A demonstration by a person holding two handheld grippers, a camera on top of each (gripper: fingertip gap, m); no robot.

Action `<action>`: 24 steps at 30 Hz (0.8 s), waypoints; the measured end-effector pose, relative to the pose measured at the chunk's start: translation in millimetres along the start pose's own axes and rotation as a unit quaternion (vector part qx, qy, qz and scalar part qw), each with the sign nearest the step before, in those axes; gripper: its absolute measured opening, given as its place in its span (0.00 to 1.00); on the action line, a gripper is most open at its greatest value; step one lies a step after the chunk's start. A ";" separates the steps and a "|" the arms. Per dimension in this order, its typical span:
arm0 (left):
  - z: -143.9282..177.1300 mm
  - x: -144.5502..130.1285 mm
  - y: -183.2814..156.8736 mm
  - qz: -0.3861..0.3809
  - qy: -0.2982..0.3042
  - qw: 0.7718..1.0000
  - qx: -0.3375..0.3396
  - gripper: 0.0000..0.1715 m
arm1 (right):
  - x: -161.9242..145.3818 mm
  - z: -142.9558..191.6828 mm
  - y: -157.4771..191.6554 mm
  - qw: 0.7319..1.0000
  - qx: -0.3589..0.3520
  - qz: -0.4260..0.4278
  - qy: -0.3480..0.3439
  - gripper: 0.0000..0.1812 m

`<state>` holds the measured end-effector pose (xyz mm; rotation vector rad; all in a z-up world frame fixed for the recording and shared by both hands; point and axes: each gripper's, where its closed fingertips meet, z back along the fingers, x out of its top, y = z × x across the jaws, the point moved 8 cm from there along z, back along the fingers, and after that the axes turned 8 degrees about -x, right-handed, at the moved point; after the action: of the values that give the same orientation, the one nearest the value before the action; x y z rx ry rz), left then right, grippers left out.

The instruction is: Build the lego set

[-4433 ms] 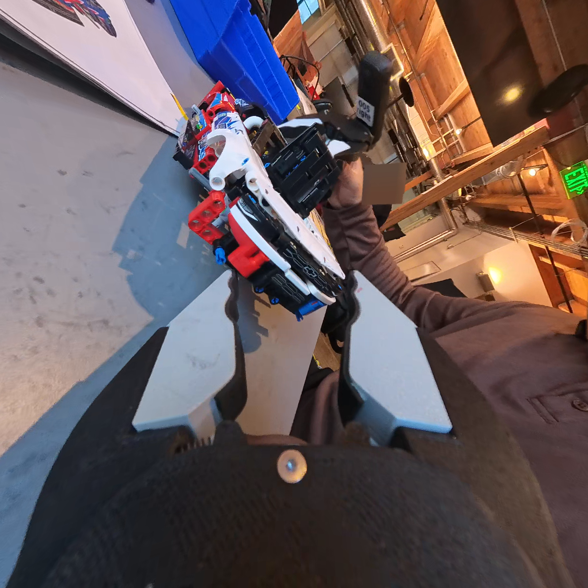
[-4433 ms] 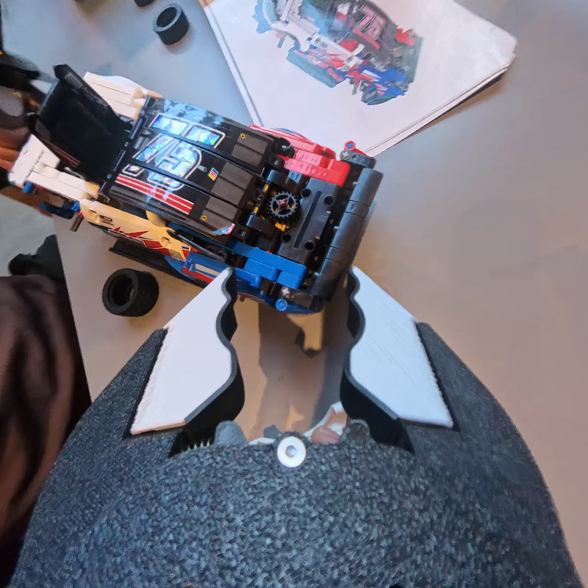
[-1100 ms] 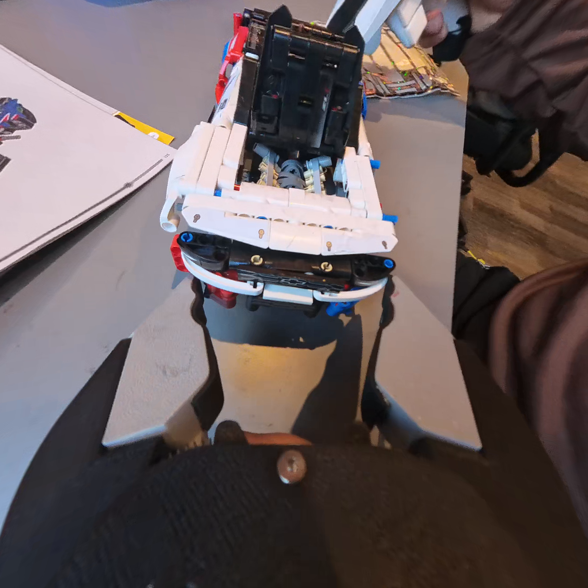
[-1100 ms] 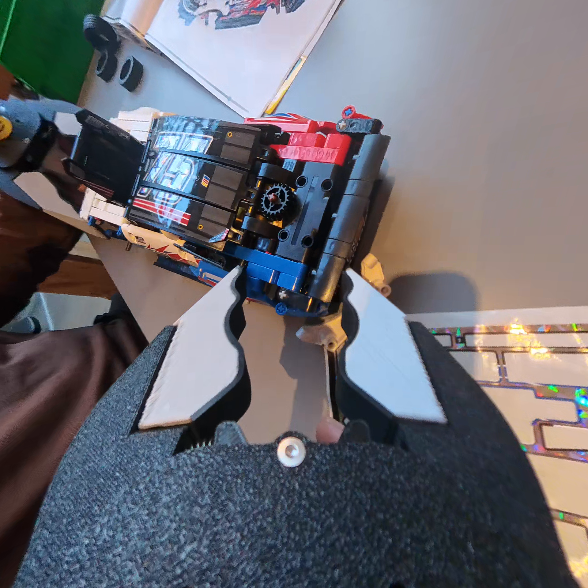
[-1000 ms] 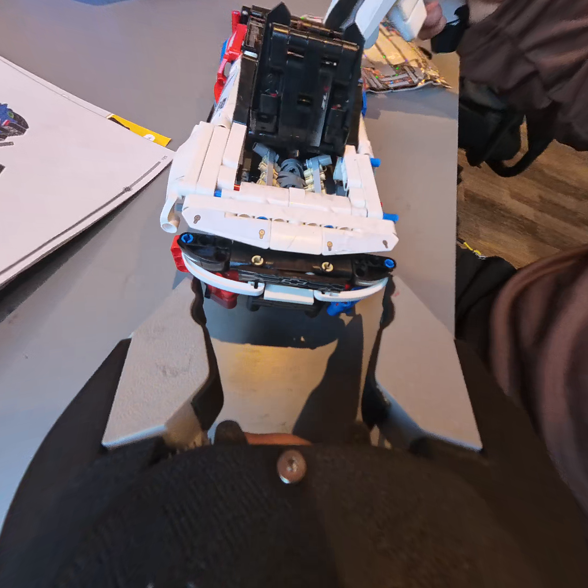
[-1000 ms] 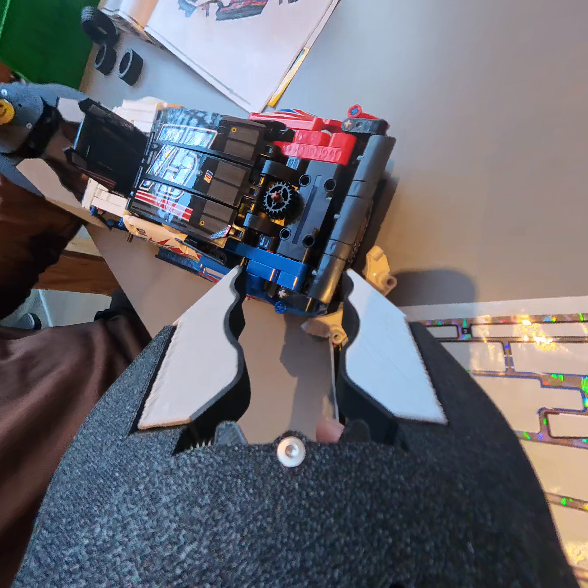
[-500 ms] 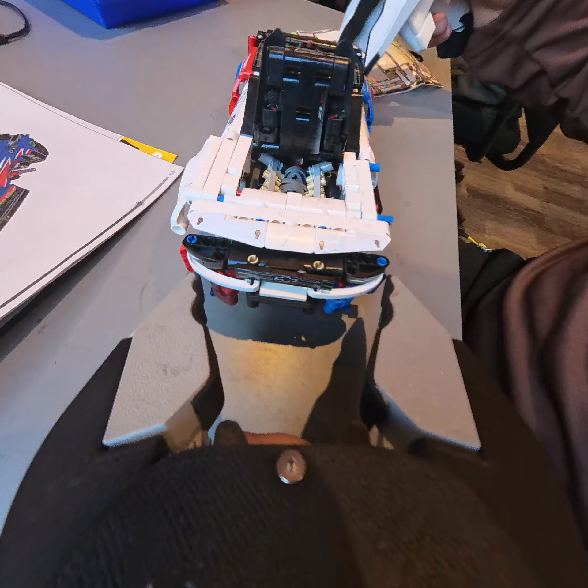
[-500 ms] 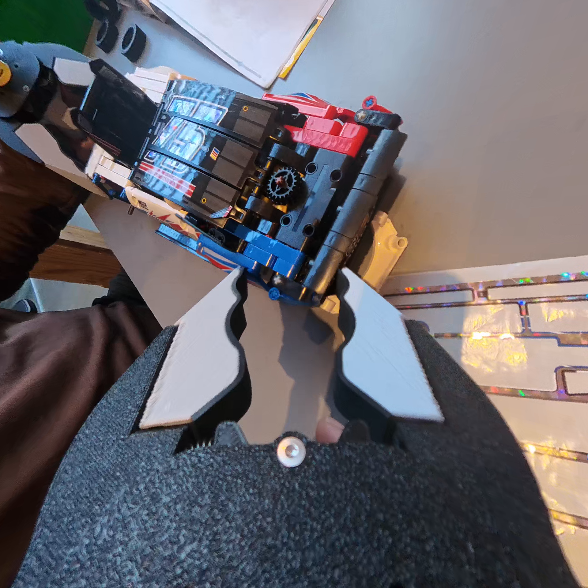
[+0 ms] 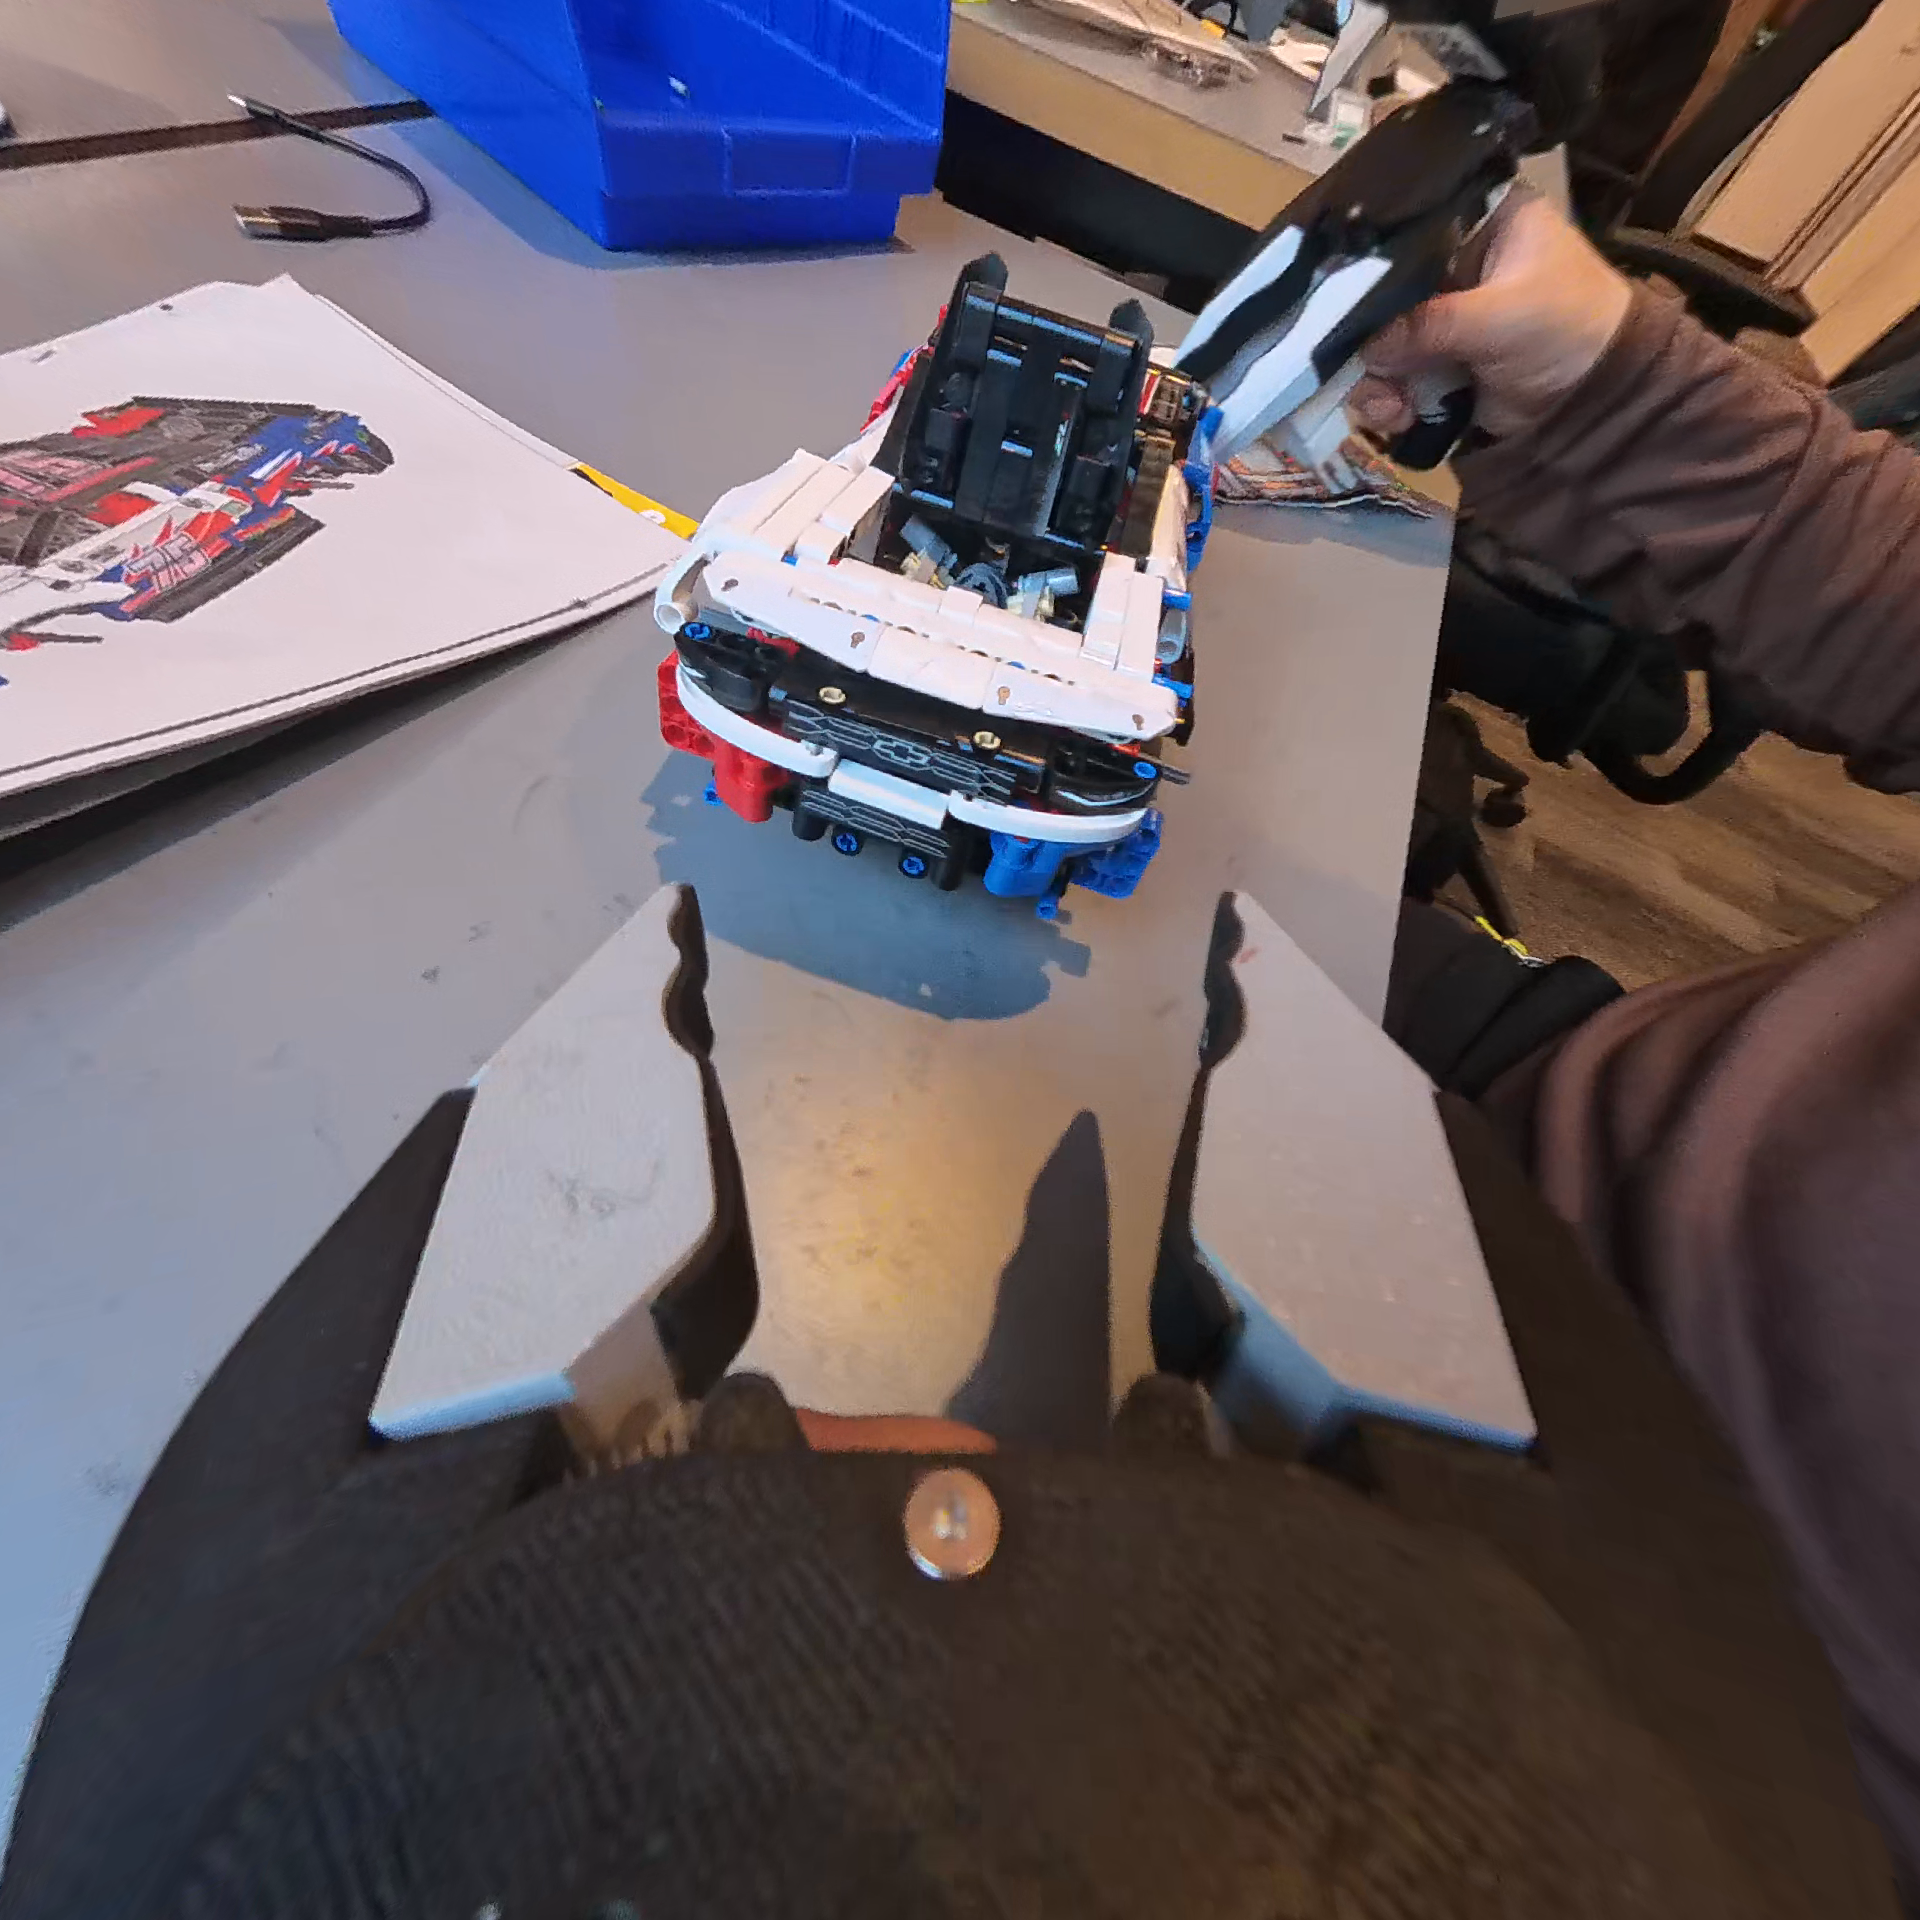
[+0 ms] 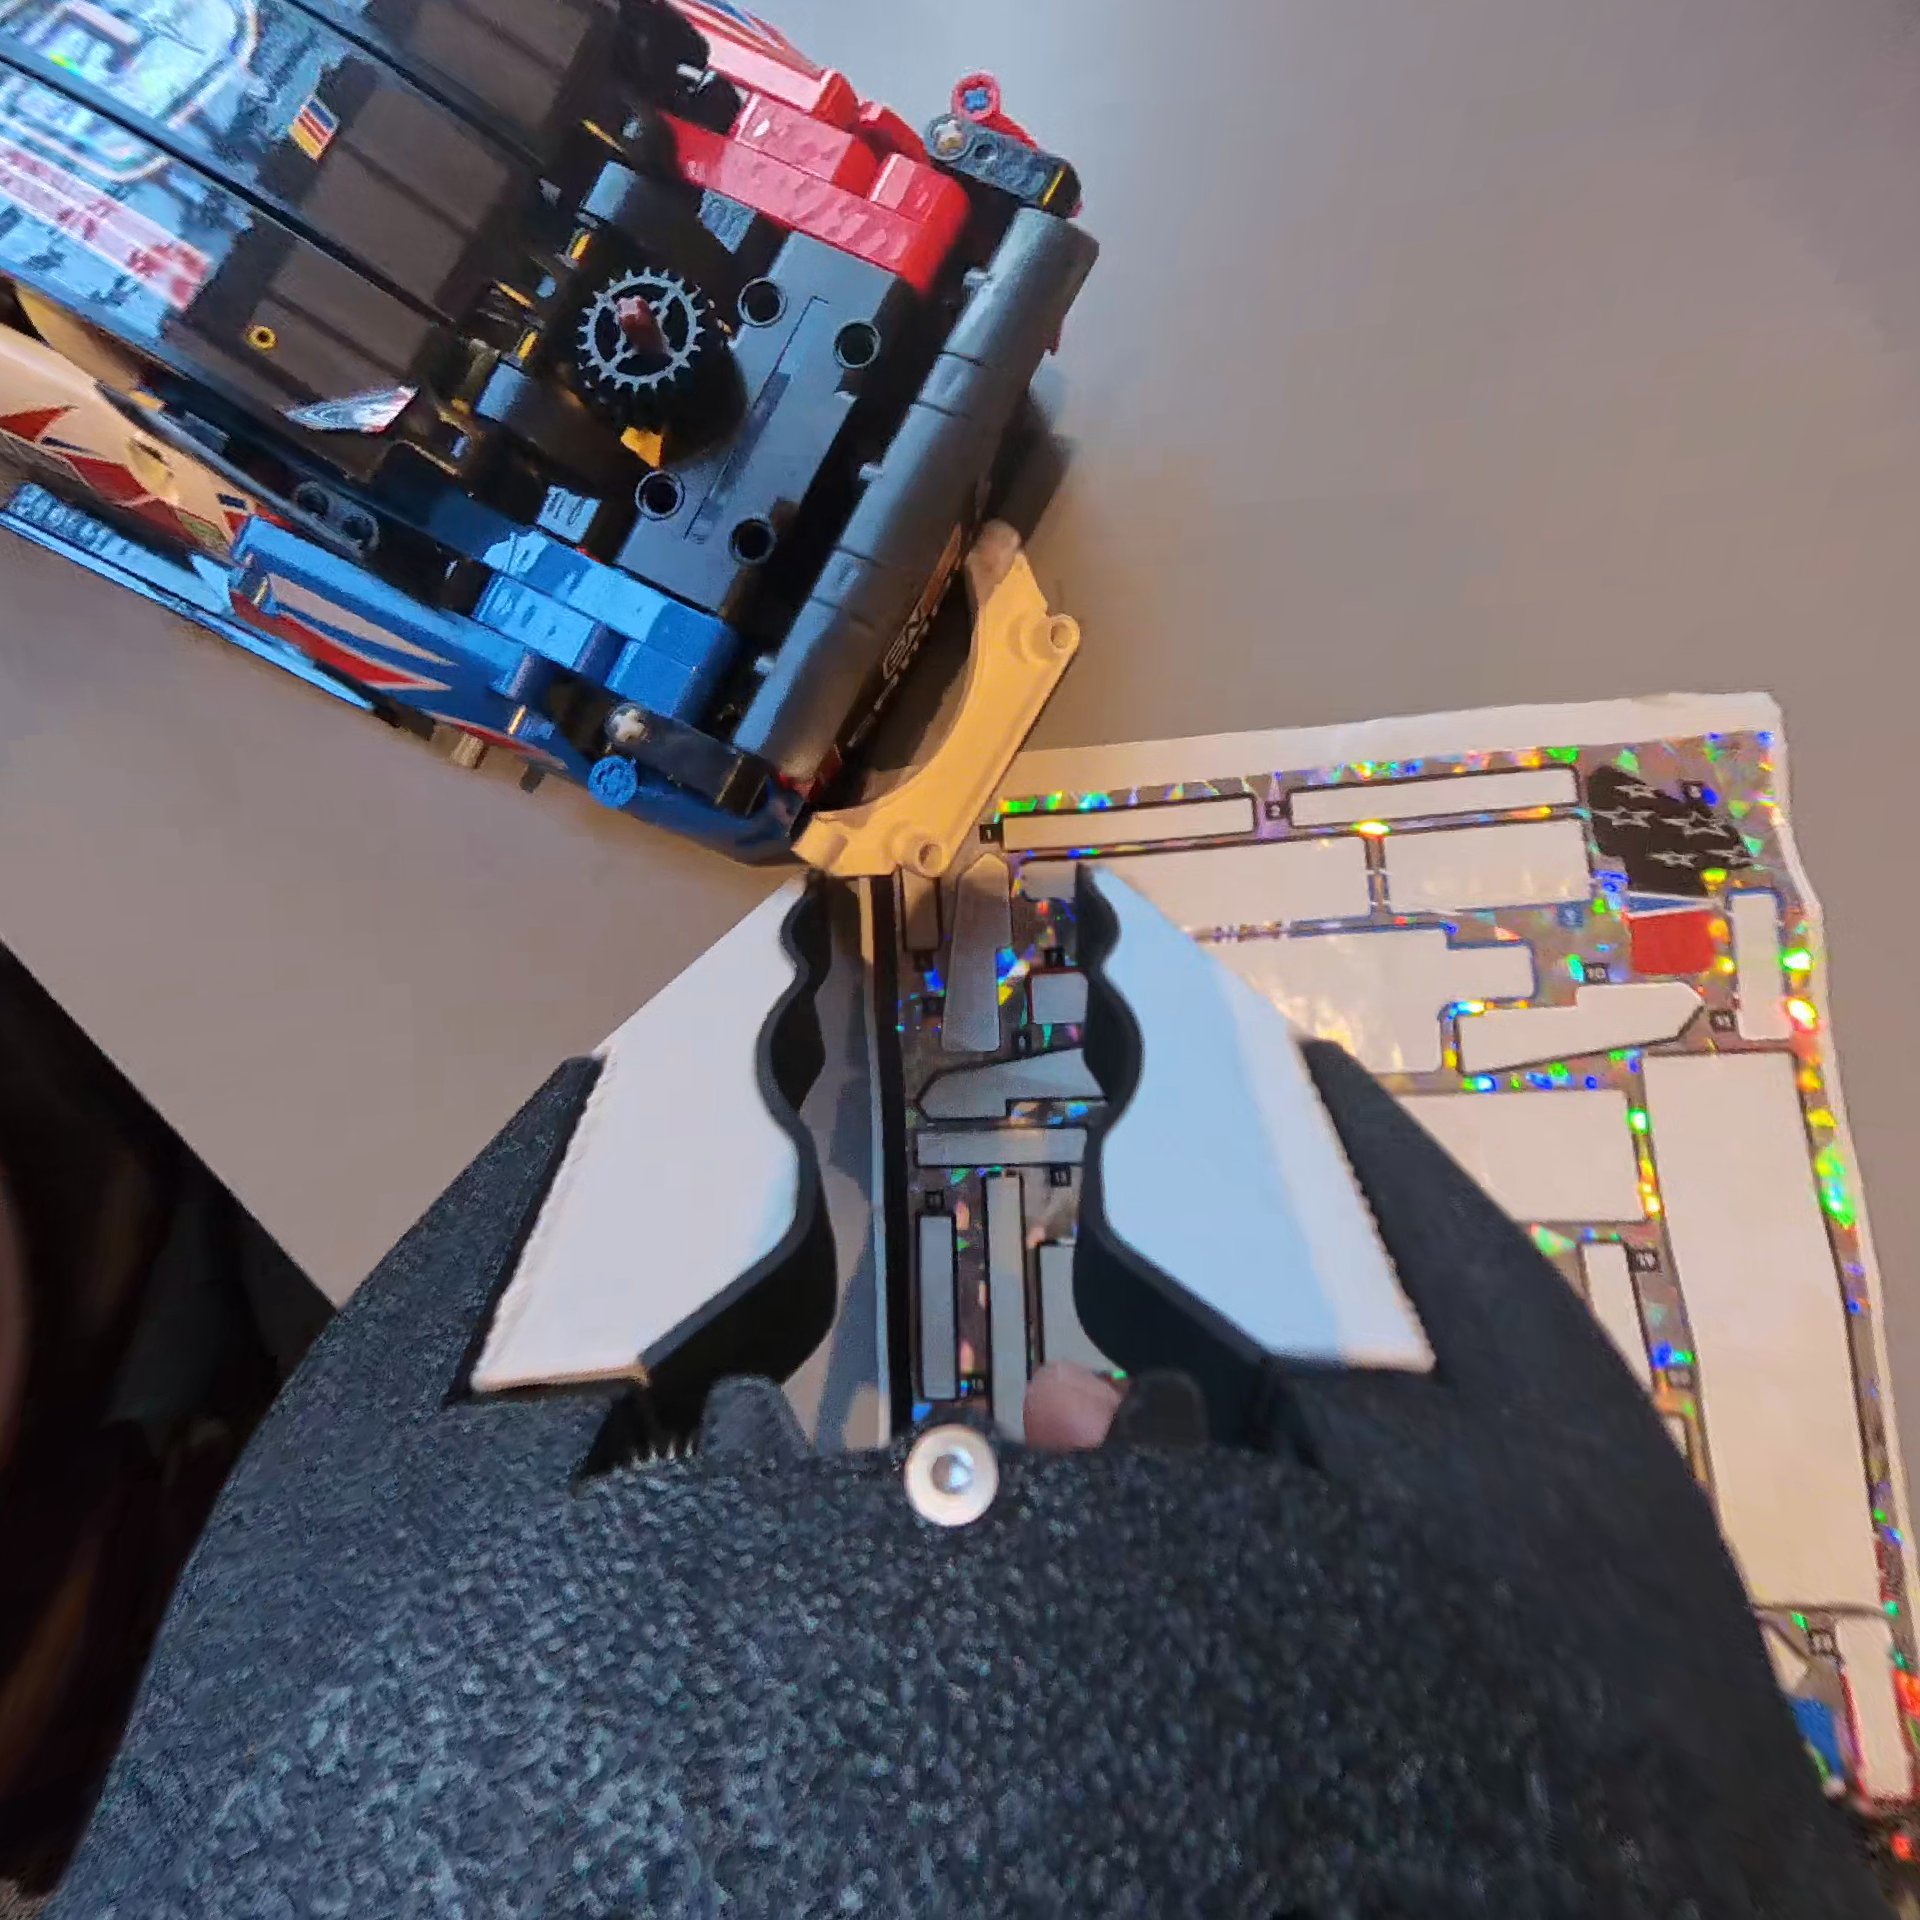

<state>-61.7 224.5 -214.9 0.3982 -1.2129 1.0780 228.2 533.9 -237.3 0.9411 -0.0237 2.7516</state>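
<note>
The lego car [image 9: 935, 644] stands on the grey table [image 9: 416, 935], white nose toward me, with its black hood raised. My left gripper [image 9: 954, 914] is open and empty, a short way in front of the nose and not touching it. My right gripper [image 10: 948, 894] is open and empty over the edge of the holographic sticker sheet [image 10: 1455, 1039], just behind the car's rear [image 10: 623, 364]. A loose white curved piece [image 10: 977, 707] lies against the rear, just beyond the fingertips. The right gripper also shows in the left wrist view [image 9: 1320, 312], held by a hand beside the car's far end.
An instruction booklet [image 9: 260, 540] lies left of the car. A blue bin [image 9: 707, 104] and a cable [image 9: 312, 208] sit at the back. The table's edge [image 9: 1418, 727] runs close to the car's right side, where a sleeve [image 9: 1714, 1195] shows. There is about 35 cm between the tips of the two grippers.
The car went from tilted to standing on the table. My left gripper let go of the nose and drew back. My right gripper drew back over the sticker sheet and its jaws narrowed.
</note>
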 end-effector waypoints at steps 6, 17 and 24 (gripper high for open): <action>-6.0 -3.6 -5.5 0.004 0.025 1.000 -0.002 0.56 | 5.4 -5.7 -8.3 0.995 0.087 -0.055 -0.007 0.21; -37.5 4.5 -5.0 0.105 0.021 0.992 -0.068 0.57 | 3.7 -4.7 -14.0 0.995 0.082 -0.057 0.021 0.05; -33.4 5.9 5.4 0.169 -0.018 0.982 -0.088 0.51 | -22.2 21.7 -20.8 0.998 0.015 -0.049 0.031 0.05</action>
<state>-48.0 254.8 -223.1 0.0754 -1.4298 1.2425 263.0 547.5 -234.8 0.8413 0.0718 2.6957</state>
